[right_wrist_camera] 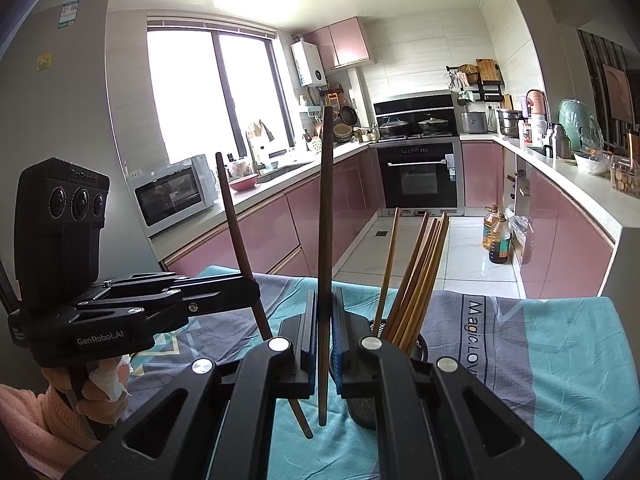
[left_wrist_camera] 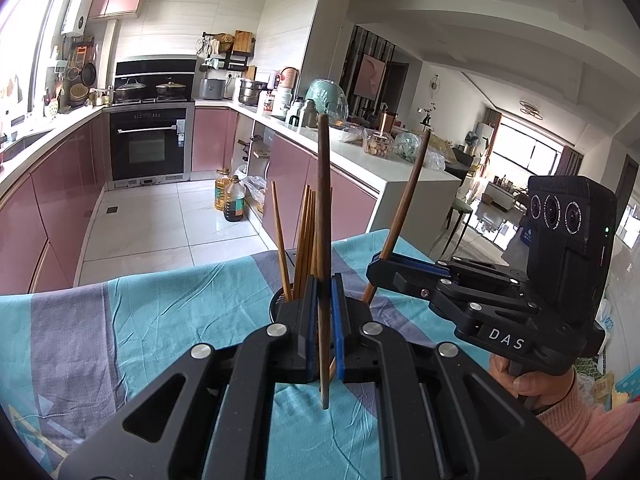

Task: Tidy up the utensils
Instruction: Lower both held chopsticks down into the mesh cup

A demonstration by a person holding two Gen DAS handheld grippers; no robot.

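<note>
Two claws, and I have each one squeezed shut on a dark chopstick. My left claw (left_wrist_camera: pixel 325 292) holds its dark chopstick (left_wrist_camera: pixel 323 200) straight up, just in front of the black cup (left_wrist_camera: pixel 280 304). My right claw (right_wrist_camera: pixel 324 308) holds the other dark chopstick (right_wrist_camera: pixel 325 208) upright, just left of the cup. Light chopsticks (right_wrist_camera: pixel 416 276) stand inside the cup. The cup sits on the blue cloth (left_wrist_camera: pixel 180 312).

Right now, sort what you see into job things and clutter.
Job:
- left gripper, shut on a dark chopstick
- right gripper, shut on a second dark chopstick
- mesh holder with light chopsticks

Clutter:
- oil bottles
- microwave
- pots
</note>
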